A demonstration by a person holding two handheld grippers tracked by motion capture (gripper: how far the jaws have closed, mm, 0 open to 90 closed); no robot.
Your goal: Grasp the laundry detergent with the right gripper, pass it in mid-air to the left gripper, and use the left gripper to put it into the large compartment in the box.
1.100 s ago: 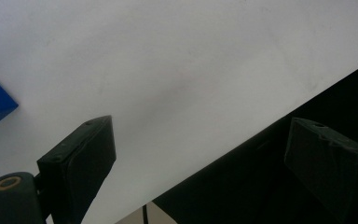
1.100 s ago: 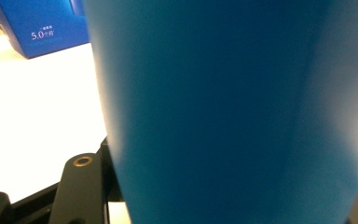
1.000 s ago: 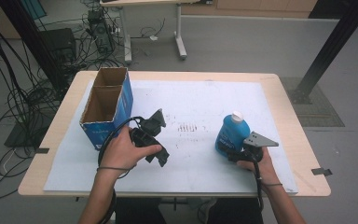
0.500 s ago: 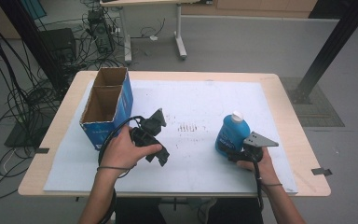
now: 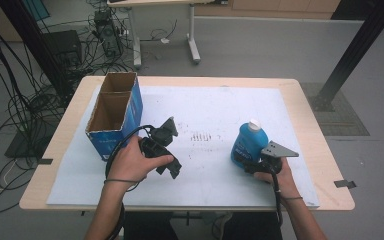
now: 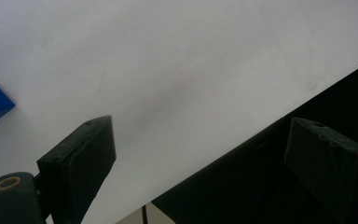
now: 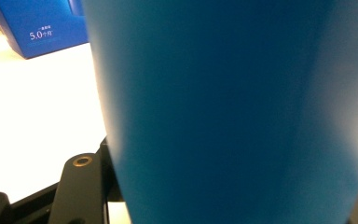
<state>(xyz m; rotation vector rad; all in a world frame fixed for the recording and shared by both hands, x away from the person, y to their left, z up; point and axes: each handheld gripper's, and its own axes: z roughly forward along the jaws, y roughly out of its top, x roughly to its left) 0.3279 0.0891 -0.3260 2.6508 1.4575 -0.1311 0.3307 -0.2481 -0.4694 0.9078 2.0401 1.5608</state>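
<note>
Right tool: at my 5 o'clock, jaws pinching the blue bottle low on its body.
Bottle: upright on the bench's white sheet, white cap up; its blue wall blocks my right gripper view.
Left tool: at 7 o'clock, jaws spread, holding nothing, over the sheet.
Cardboard box: at 10 o'clock, open-topped, just beyond my left hand.
</note>
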